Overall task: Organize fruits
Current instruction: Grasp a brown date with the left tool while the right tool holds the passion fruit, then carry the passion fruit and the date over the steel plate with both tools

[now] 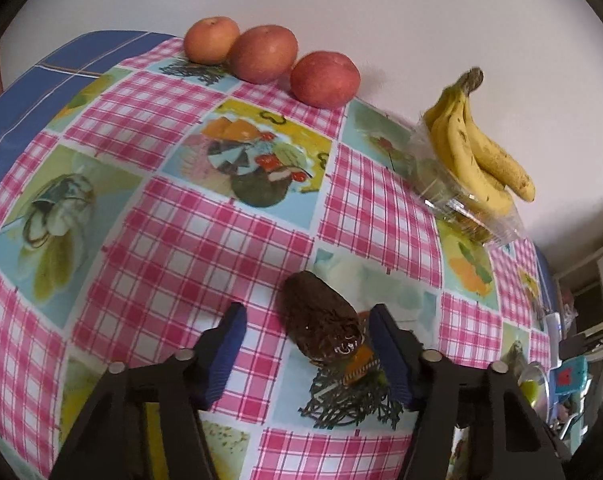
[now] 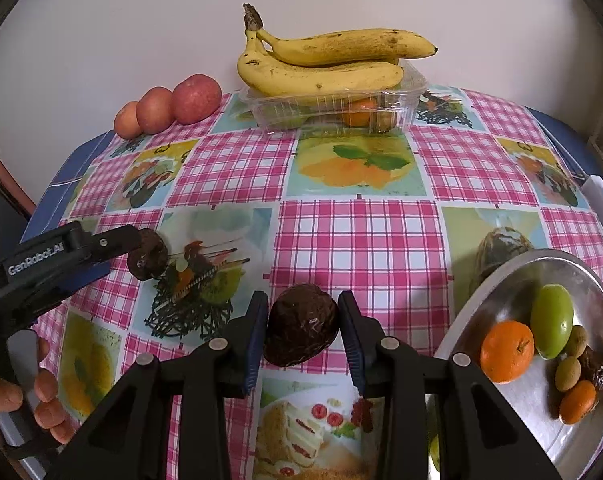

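- The left claw (image 1: 307,354) is open, its blue-padded fingers (image 1: 225,354) standing apart on either side of a dark wrinkled fruit (image 1: 321,320) that lies on the table (image 1: 173,240); the fruit sits nearer the right-hand finger, and whether they touch cannot be told.
- The right claw (image 2: 303,338) is also spread, with a second dark brown fruit (image 2: 301,326) between its fingers, close to both pads; contact is unclear.
- In the right wrist view, a metal plate (image 2: 513,280) sits at the right edge of the table, holding a mandarin (image 2: 507,352), a green fruit (image 2: 551,326), a smaller orange fruit (image 2: 577,402) and some small greenish-brown ones.
- At the far side by the wall, a bunch of bananas (image 2: 325,62) rests on a clear plastic box (image 2: 333,110) with fruit inside.
- Three apples (image 1: 261,58) stand in a row left of the box, touching one another.
- A checked pink cloth with fruit pictures covers the table.
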Tool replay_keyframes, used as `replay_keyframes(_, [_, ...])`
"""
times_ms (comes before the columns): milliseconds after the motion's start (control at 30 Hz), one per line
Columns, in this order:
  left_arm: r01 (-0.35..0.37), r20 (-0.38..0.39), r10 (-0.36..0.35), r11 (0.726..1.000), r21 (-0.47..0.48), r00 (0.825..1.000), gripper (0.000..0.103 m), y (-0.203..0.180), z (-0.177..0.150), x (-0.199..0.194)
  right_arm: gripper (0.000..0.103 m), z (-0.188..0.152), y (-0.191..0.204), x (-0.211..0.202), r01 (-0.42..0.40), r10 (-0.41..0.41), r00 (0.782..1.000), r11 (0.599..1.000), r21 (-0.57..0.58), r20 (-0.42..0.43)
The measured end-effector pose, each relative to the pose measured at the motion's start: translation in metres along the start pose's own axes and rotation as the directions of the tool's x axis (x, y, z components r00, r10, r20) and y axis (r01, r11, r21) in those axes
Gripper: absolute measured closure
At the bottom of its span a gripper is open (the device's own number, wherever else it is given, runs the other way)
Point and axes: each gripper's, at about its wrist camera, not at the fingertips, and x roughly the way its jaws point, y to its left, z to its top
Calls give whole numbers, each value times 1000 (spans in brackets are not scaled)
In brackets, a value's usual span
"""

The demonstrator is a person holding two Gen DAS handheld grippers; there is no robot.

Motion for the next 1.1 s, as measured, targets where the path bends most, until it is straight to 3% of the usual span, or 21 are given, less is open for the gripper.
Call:
replay_keyframes(67, [43,-13,-44,999,-8,999,62,-1,-1,3,66,0,0,1,-1,1,1000,1000,-3,0])
replay_keyframes(100, [43,-15,-43,999,-11,999,63,-3,-1,1,66,0,0,2,-1,1,1000,1000,-3,-1])
replay_keyframes(200, [20,-12,-19,999,31,1000,63,-10,0,-7,66,-1,-2,2,-1,1,1000,1000,-1,-3])
replay_keyframes(433, [0,3,0,1000,29,1000,63,-14,-4,-40,66,-6,1,-12,5,-5,1000,1000,-17,2])
replay_keyframes(867, [-29,68,24,997,73,997,63,-35,-44,-114,66,-30,-4,-70,-41,41,999,999,7,30])
replay_keyframes(1100, [-27,66,21,995,91,998,63,-52,-65,-122,66,-50,-16,-89,-22,22,999,1000,13,28])
